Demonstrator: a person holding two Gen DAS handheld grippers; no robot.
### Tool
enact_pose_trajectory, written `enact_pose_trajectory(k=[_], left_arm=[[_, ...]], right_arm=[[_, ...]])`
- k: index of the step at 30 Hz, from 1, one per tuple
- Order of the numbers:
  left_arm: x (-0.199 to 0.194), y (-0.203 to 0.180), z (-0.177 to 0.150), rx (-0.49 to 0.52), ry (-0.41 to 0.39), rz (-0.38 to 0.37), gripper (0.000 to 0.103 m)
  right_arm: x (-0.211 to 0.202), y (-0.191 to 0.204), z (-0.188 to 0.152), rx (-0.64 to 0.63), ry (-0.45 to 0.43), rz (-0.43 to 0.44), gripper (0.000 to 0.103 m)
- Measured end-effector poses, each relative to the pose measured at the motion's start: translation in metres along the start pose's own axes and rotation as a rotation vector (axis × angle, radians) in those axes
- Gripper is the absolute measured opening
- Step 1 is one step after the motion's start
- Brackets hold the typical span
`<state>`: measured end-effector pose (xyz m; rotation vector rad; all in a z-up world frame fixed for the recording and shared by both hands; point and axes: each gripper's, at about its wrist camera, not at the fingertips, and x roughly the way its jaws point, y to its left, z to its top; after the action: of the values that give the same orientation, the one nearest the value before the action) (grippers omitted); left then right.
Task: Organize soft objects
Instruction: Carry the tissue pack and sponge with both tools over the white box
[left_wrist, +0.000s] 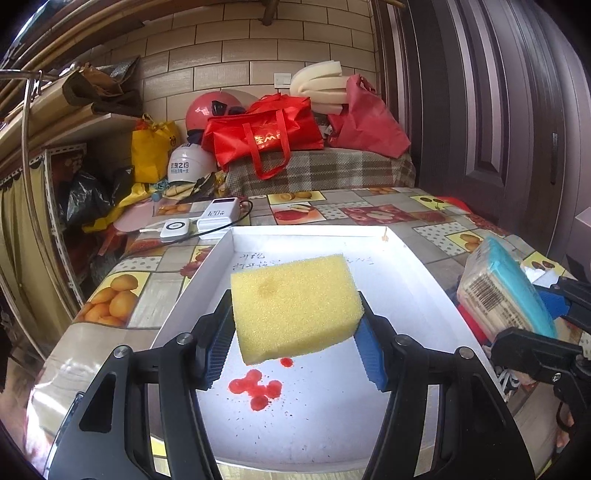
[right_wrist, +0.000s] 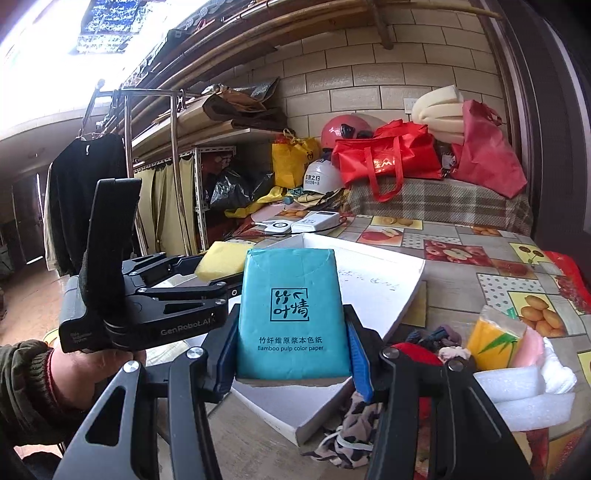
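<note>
Between left fingers (left_wrist: 218, 332), sponge (left_wrist: 295, 306), clamped

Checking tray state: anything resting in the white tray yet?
No: the tray shows only red stains, and the sponge is held above it in the left gripper.

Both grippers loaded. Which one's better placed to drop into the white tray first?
Left, probably. The left gripper holds the yellow sponge directly over the white tray; the right gripper holds the teal tissue pack near its corner.
</note>
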<state>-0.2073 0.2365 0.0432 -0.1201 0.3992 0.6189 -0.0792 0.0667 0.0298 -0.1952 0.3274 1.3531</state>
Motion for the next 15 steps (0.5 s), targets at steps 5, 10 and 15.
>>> enact_pose_trajectory(k=[5,10,15], left_arm=[[0.009,0.010,0.004,-0.024,0.006,0.016,0.060],[0.024,0.020,0.008,-0.043,0.038,0.028,0.060],[0.040,0.024,0.009,-0.052,0.099,0.028,0.060]], right_arm=[[0.026,0.003,0.003,0.036,0.044,0.007,0.051],[0.042,0.004,0.006,0.045,0.048,-0.025,0.051],[0.057,0.001,0.013,0.038,0.052,-0.071,0.051]])
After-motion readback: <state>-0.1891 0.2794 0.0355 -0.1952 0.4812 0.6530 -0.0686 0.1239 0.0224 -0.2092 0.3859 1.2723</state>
